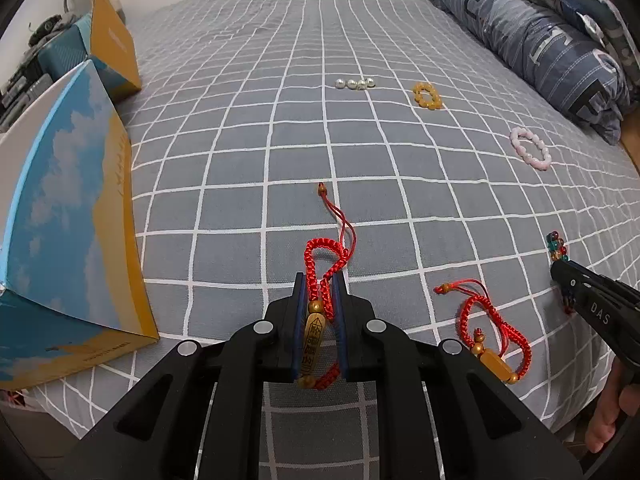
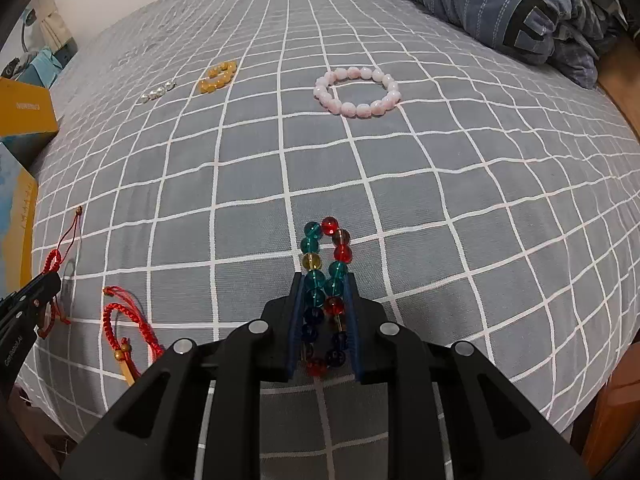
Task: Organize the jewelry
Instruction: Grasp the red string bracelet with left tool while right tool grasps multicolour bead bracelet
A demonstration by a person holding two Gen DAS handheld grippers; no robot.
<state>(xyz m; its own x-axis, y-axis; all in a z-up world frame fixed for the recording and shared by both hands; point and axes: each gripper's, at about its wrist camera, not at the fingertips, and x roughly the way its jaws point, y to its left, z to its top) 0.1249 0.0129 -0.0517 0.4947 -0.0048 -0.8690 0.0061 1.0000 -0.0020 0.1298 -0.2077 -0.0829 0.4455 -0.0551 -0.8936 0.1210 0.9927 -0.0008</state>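
Observation:
My left gripper (image 1: 320,280) is shut on a red cord bracelet with a gold charm (image 1: 316,320); its loop and tails hang out ahead of the fingers. My right gripper (image 2: 323,278) is shut on a bracelet of teal, red, yellow and blue glass beads (image 2: 326,256); it also shows at the right edge of the left wrist view (image 1: 558,248). A second red cord bracelet (image 1: 492,328) lies on the bed between the two grippers and also shows in the right wrist view (image 2: 120,328). Farther off lie a pink bead bracelet (image 2: 358,92), an amber bead bracelet (image 1: 427,95) and a pearl string (image 1: 355,83).
The bed has a grey sheet with a white grid (image 1: 280,140). An open blue and yellow box (image 1: 72,220) stands at the left edge, a yellow box (image 1: 114,44) behind it. A folded blue quilt (image 1: 540,40) lies along the far right.

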